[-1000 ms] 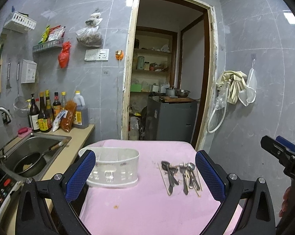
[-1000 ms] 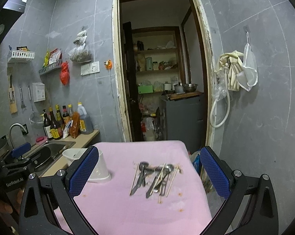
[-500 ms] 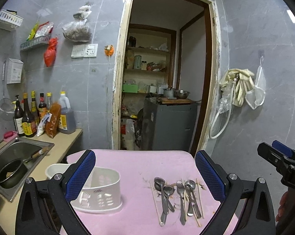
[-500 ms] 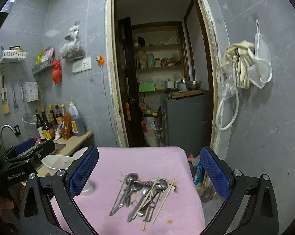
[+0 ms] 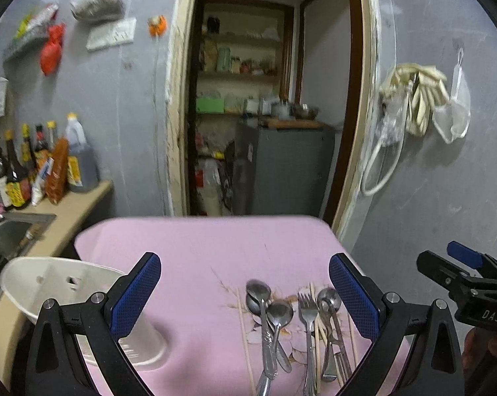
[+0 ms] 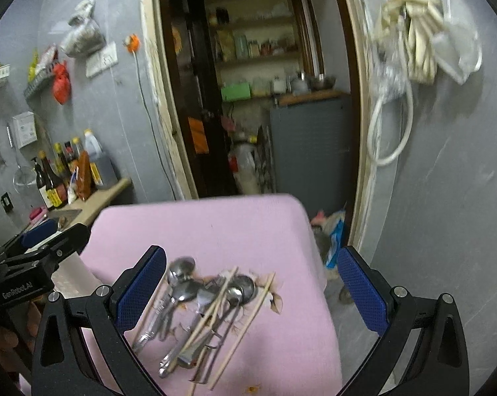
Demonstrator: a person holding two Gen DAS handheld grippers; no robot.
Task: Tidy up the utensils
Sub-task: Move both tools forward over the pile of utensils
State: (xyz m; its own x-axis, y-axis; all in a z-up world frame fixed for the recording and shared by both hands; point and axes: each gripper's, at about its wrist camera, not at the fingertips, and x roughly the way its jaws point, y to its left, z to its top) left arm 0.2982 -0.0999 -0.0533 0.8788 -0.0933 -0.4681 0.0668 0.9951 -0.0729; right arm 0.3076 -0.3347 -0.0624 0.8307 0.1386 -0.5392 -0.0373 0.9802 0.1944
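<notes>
Nearest the left wrist camera, the left claw (image 5: 245,300) hangs released, its blue pads spread wide and grasping nothing, above the near part of the pink-covered surface (image 5: 199,247). Between and just beyond its pads lies the heap of utensils (image 5: 294,326): spoons (image 5: 264,300) on the left of the heap, a fork (image 5: 307,310) beside them, more metal pieces to the right, and pale chopsticks (image 5: 243,330) lying along and through the pile. Partly behind the left pad, at the surface's near left edge, stands a white perforated utensil holder (image 5: 53,283), well apart from the heap. The right claw (image 6: 251,287) is likewise released and empty, poised over the same heap, which from its camera fans out with chopsticks crossing the spoons. In the left wrist view the right claw shows at the right edge. Farther left, a counter carries a sink (image 5: 7,234) and a row of sauce bottles (image 5: 34,161). Beyond the surface's far edge an open doorway (image 5: 274,99) shows pantry shelves and a grey cabinet (image 5: 281,168); gloves (image 5: 416,95) hang on the right wall.
</notes>
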